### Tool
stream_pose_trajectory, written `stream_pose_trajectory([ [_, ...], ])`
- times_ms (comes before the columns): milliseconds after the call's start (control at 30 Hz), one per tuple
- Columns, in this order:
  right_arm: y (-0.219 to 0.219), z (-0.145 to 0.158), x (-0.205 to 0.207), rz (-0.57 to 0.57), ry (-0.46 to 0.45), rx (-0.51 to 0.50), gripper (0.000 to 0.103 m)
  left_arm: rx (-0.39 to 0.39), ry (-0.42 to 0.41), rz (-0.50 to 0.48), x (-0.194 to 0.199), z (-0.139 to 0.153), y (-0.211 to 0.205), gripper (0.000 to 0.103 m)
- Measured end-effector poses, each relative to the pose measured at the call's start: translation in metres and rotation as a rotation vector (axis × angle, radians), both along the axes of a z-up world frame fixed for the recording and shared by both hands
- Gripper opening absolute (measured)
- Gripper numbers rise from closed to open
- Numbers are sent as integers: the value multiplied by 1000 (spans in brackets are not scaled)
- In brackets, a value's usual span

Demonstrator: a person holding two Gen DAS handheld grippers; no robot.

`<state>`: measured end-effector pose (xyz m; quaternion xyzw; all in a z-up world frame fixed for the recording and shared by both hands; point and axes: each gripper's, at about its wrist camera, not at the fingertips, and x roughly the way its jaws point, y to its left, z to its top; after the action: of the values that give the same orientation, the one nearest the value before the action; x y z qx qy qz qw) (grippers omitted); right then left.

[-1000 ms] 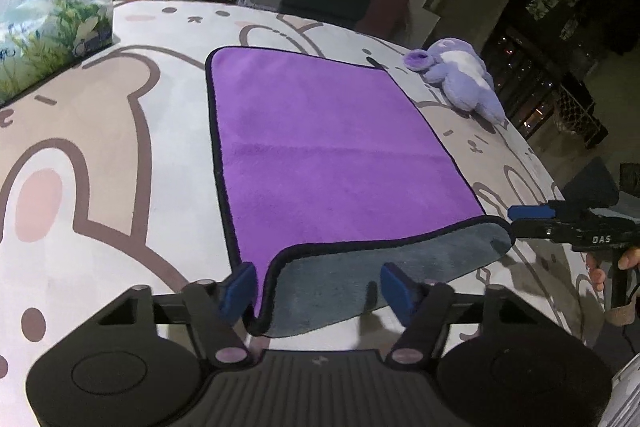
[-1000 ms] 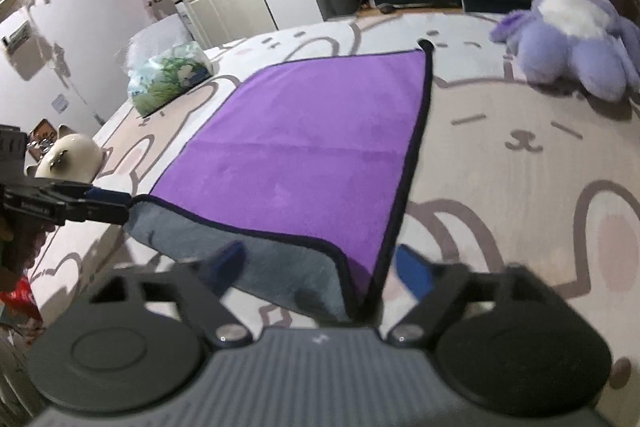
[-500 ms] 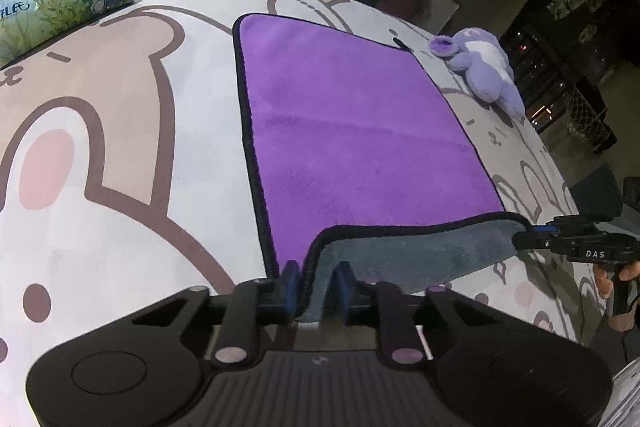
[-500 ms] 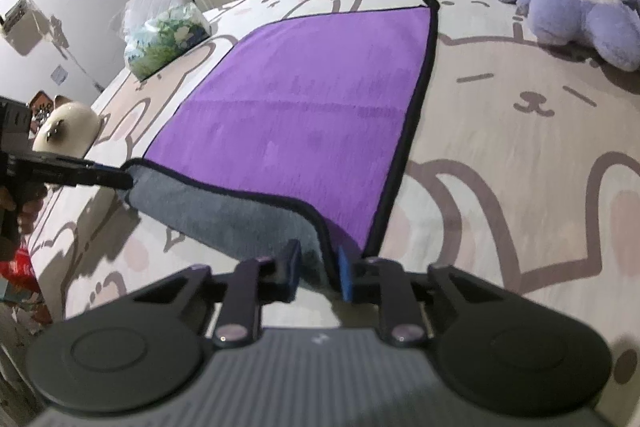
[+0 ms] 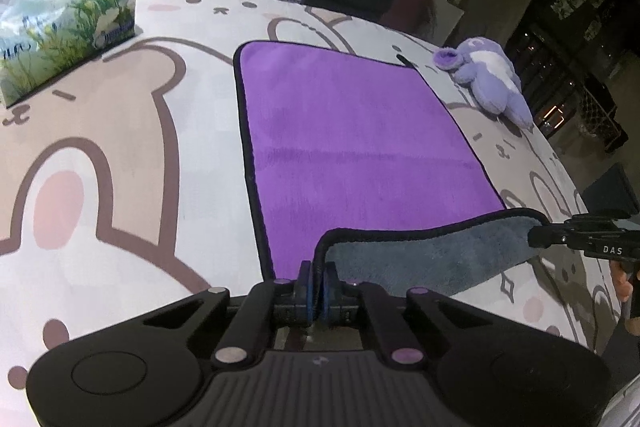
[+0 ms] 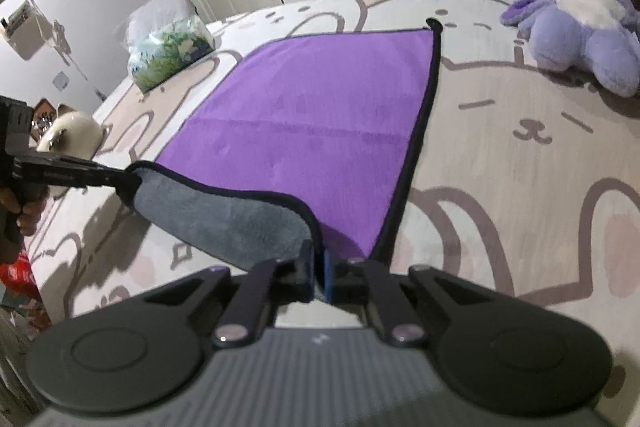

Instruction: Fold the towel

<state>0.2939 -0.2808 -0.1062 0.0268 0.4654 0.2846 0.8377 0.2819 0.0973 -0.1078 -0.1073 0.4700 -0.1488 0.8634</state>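
Left gripper [image 5: 318,285], at 6 o'clock in its view, is clenched on the near left corner of the towel [image 5: 360,147]. Right gripper [image 6: 318,277] is clenched on the near right corner. Between them the near hem is raised, grey underside showing; the purple remainder lies flat on the printed cover [image 5: 120,147] toward 12 o'clock. Risk: unequal travel skews the fold; a shallow pinch may release a corner. Plush toy [image 5: 488,83] lies at 2 o'clock, apart from the towel.

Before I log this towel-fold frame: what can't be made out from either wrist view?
- Towel corners inside both pinches: hidden by the left hand-held gripper and right hand-held gripper.
- Green-printed package: lettering blurred, cut by the left-wrist edge.
- Purple plush: face turned away.
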Motion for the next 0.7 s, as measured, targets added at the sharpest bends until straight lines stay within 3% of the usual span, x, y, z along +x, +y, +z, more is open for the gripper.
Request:
stream_pose_trajectory([
  [367, 4, 27, 14, -6, -78, 24, 6, -1, -86, 5, 20, 30, -1, 4],
  [700, 10, 57, 59, -39, -167, 53, 6, 16, -130, 14, 66, 47, 6, 4],
])
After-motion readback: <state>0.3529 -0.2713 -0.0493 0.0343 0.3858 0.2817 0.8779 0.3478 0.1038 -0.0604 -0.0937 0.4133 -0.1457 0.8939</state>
